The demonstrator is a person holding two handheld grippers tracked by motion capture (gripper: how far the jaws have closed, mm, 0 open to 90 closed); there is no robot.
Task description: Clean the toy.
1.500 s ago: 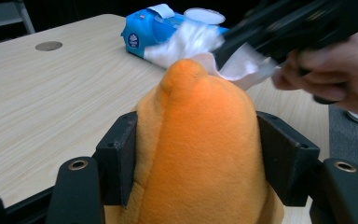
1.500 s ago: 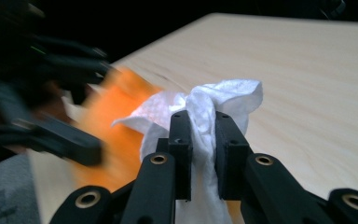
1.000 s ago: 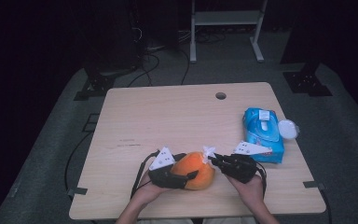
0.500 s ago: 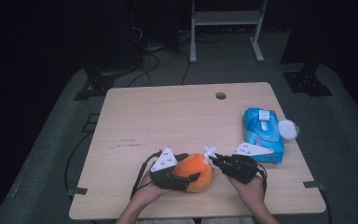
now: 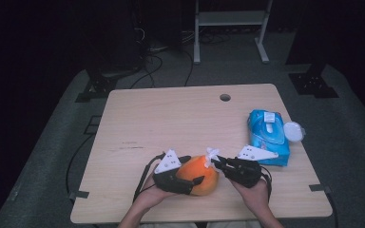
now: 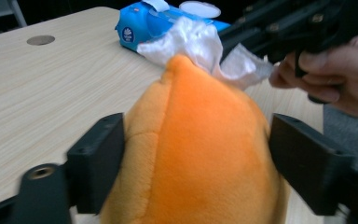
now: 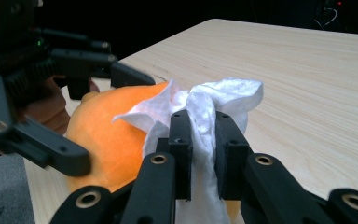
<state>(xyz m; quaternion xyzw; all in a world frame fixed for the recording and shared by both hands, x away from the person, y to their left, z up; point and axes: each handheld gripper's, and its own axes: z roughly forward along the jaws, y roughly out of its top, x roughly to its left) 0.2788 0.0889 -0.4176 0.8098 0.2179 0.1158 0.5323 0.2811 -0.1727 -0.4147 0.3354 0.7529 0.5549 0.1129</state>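
Orange plush toy (image 5: 200, 175), rounded and soft, lies near the table's (image 5: 171, 118) front edge between the left claw's (image 5: 190, 170) jaws, which have just been opening, while the right claw (image 5: 216, 163), clenched on a crumpled white wipe (image 7: 200, 116), presses it against the toy's right end.

Plush orange toy (image 6: 200, 154) (matt), crinkled wipe (image 7: 205, 112)

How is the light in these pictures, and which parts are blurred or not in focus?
High view: lit table, dark surroundings. Left gripper view: the near jaws look soft, the orange toy fairly sharp, the hand blurred. Right gripper view: the wipe is sharp, the left gripper dim and blurred.
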